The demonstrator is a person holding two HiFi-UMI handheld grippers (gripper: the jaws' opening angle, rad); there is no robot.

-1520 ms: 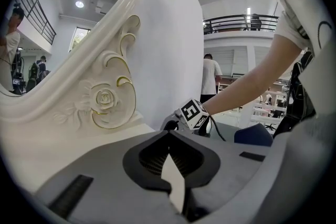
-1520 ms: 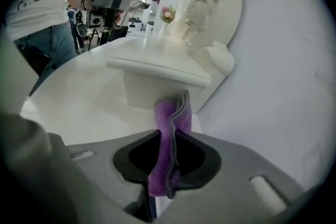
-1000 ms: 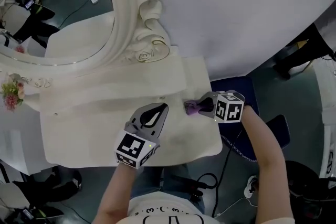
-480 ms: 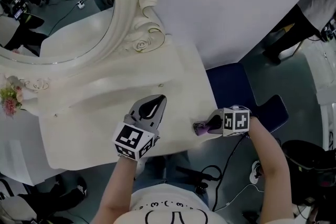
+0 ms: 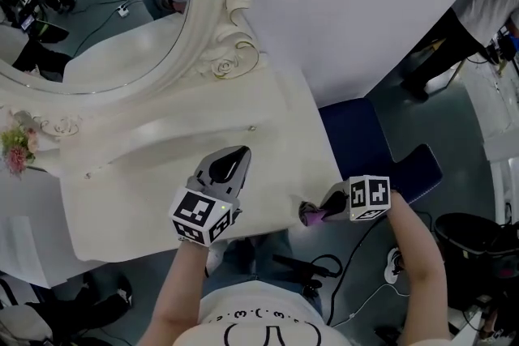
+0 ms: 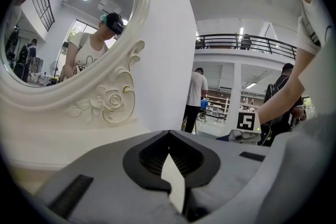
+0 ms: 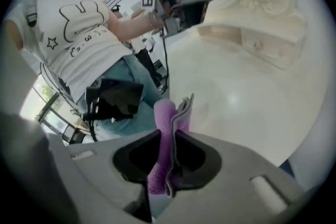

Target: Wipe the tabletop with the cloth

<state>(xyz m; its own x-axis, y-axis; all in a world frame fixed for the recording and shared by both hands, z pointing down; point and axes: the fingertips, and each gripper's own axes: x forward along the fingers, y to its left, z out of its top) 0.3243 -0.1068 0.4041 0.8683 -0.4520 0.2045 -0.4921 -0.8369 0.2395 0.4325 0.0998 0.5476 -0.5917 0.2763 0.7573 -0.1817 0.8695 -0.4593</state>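
A cream dressing-table top (image 5: 162, 174) fills the middle of the head view. My right gripper (image 5: 316, 212) is shut on a small purple cloth (image 5: 309, 215), held just off the table's near right edge. In the right gripper view the cloth (image 7: 167, 134) stands folded between the jaws, with the glossy tabletop (image 7: 252, 97) beyond it. My left gripper (image 5: 231, 161) hovers over the tabletop's near middle with its jaws shut and nothing between them. In the left gripper view the jaws (image 6: 170, 162) meet tip to tip.
An ornate oval mirror (image 5: 122, 20) with a carved frame (image 5: 223, 44) stands at the table's back. A small drawer knob (image 5: 252, 128) shows on the raised shelf. Pink flowers (image 5: 16, 148) sit at far left. A blue mat (image 5: 357, 134) and cables (image 5: 324, 267) lie on the floor.
My right gripper has carried the purple cloth from the tabletop's right part toward me, past the near right edge. The left gripper has barely shifted.
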